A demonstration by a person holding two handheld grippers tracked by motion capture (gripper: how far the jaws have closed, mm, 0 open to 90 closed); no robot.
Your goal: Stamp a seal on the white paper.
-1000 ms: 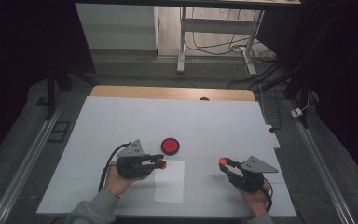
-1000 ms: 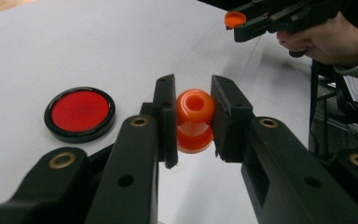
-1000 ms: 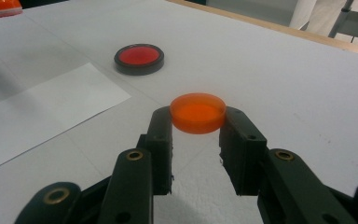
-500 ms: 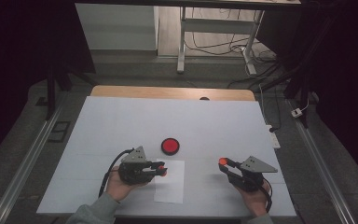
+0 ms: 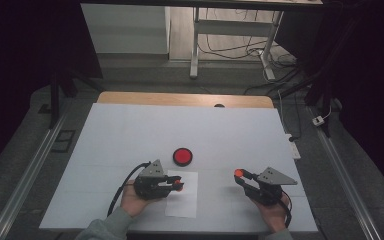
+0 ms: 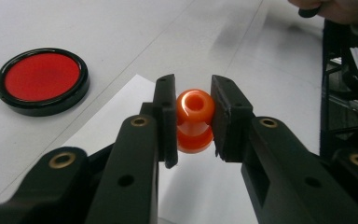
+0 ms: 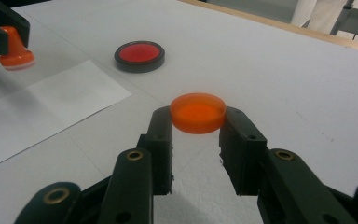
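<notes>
Orange stamp [image 6: 194,122], knob-topped with a flared base, sits clenched between the jaws of the left gripper [image 6: 193,122], pads pressing on its narrow neck from both sides. Centre of the left gripper view, base pointing down toward the white paper sheet [image 6: 121,116] below it; contact with the sheet cannot be told. In the high view the stamp [image 5: 178,184] shows as a small orange spot at the tip of the left gripper [image 5: 176,183], lower centre-left of the frame, over the upper left part of the paper sheet [image 5: 184,200]. In the right gripper view the stamp [image 7: 15,50] is at the upper left edge, held by the left gripper [image 7: 9,35], just above the paper sheet [image 7: 46,102].

Orange round cap [image 7: 198,112], flat disc shape, is grasped by its rim at the tips of the right gripper [image 7: 196,122], centre of the right gripper view, lifted off the table. High view: cap [image 5: 238,173] at lower centre-right, at the front of the right gripper [image 5: 240,175], well apart from the stamp.

Red ink pad in black round case [image 5: 182,156] lies on the white table [image 5: 130,130], centre of the high view, just above the sheet, near the left gripper. Left gripper view has the ink pad [image 6: 42,80] at upper left; right gripper view has the ink pad [image 7: 139,55] at upper centre-left.

Hands come in from the bottom edge of the high view, left hand [image 5: 135,201], right hand [image 5: 272,210].
</notes>
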